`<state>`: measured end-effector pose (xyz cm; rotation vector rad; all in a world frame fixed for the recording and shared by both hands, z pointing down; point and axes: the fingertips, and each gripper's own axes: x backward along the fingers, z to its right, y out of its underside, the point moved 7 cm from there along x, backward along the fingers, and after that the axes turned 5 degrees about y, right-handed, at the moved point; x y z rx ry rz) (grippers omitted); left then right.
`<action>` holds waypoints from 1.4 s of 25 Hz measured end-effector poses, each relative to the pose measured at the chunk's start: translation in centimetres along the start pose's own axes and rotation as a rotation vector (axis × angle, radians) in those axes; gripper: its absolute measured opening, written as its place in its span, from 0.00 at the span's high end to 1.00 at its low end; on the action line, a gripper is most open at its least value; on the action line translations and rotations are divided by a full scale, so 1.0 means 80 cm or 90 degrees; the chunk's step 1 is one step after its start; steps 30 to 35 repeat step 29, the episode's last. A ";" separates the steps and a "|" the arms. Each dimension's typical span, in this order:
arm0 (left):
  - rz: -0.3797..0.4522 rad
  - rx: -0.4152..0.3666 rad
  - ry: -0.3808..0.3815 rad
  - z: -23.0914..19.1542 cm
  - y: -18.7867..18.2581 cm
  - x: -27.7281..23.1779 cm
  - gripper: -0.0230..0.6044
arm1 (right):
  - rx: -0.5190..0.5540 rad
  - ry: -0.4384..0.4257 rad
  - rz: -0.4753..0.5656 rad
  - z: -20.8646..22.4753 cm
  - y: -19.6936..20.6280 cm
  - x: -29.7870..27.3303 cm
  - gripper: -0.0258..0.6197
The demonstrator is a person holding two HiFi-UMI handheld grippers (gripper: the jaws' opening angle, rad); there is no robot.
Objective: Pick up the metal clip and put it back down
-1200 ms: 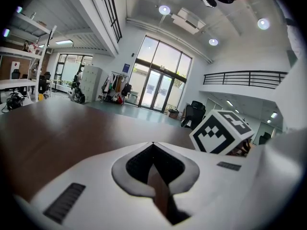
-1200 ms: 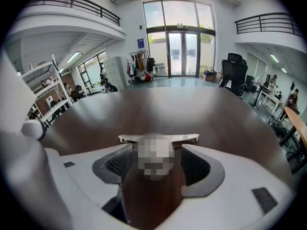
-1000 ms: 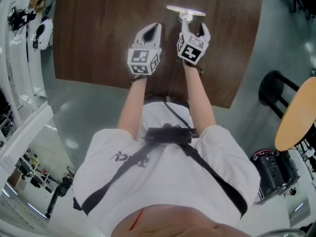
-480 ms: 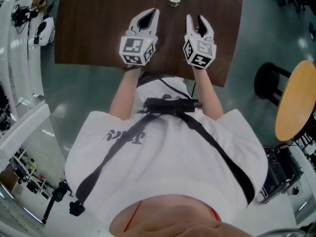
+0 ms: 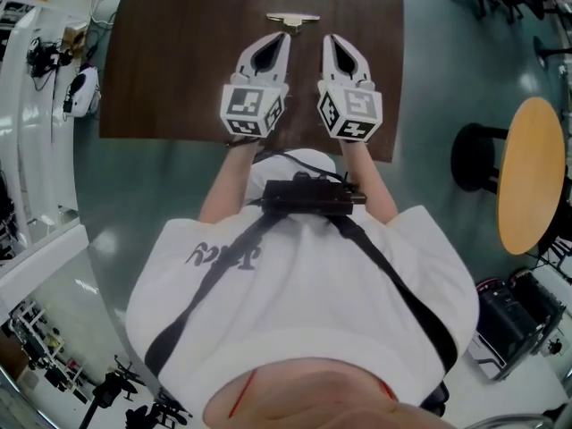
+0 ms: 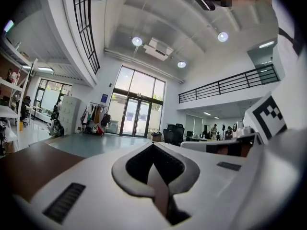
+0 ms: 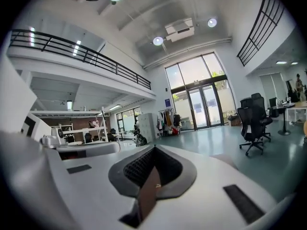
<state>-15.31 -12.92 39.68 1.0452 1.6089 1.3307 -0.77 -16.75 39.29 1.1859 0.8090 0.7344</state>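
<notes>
The metal clip [image 5: 292, 18] lies flat on the dark wooden table [image 5: 179, 61], near its far edge. My left gripper [image 5: 274, 40] and right gripper [image 5: 331, 42] rest side by side just short of the clip, tips pointing toward it, neither touching it. Both are shut with nothing between their jaws. In the left gripper view, the closed tip [image 6: 153, 147] points up at the room, and so does the closed tip [image 7: 154, 150] in the right gripper view. The clip is not visible in either gripper view.
A round wooden stool top [image 5: 532, 172] stands to the right of the table, with a black stool [image 5: 478, 159] next to it. White shelving with gear [image 5: 36, 52] runs along the left side. The person's torso fills the lower part of the head view.
The right gripper has let go of the clip, pulled back toward the person and closed empty. The clip stays on the table. The view shifted, and the left gripper kept its place beside the right.
</notes>
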 end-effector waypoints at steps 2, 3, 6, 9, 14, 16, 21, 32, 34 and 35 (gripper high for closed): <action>0.008 -0.008 0.006 0.016 -0.006 0.005 0.95 | 0.009 -0.006 0.011 -0.006 -0.006 0.017 0.95; 0.012 -0.012 0.007 0.025 -0.009 0.005 0.95 | 0.017 -0.007 0.015 -0.006 -0.009 0.026 0.95; 0.020 -0.024 0.008 0.048 -0.014 0.007 0.95 | 0.047 -0.005 0.027 -0.001 -0.016 0.048 0.95; 0.023 -0.032 0.006 0.063 -0.014 0.013 0.95 | 0.062 0.003 0.042 0.008 -0.022 0.065 0.95; 0.023 -0.040 0.000 0.080 -0.013 0.025 0.95 | 0.072 0.019 0.063 0.019 -0.031 0.084 0.95; 0.028 -0.041 -0.007 0.081 -0.015 0.031 0.95 | 0.078 0.024 0.068 0.019 -0.032 0.089 0.95; 0.027 -0.036 -0.020 0.092 -0.014 0.051 0.95 | 0.086 0.023 0.058 0.015 -0.027 0.103 0.95; 0.021 -0.011 -0.047 0.081 0.001 0.121 0.95 | 0.078 -0.003 0.039 -0.037 -0.001 0.134 0.95; 0.021 -0.011 -0.047 0.081 0.001 0.121 0.95 | 0.078 -0.003 0.039 -0.037 -0.001 0.134 0.95; 0.021 -0.011 -0.047 0.081 0.001 0.121 0.95 | 0.078 -0.003 0.039 -0.037 -0.001 0.134 0.95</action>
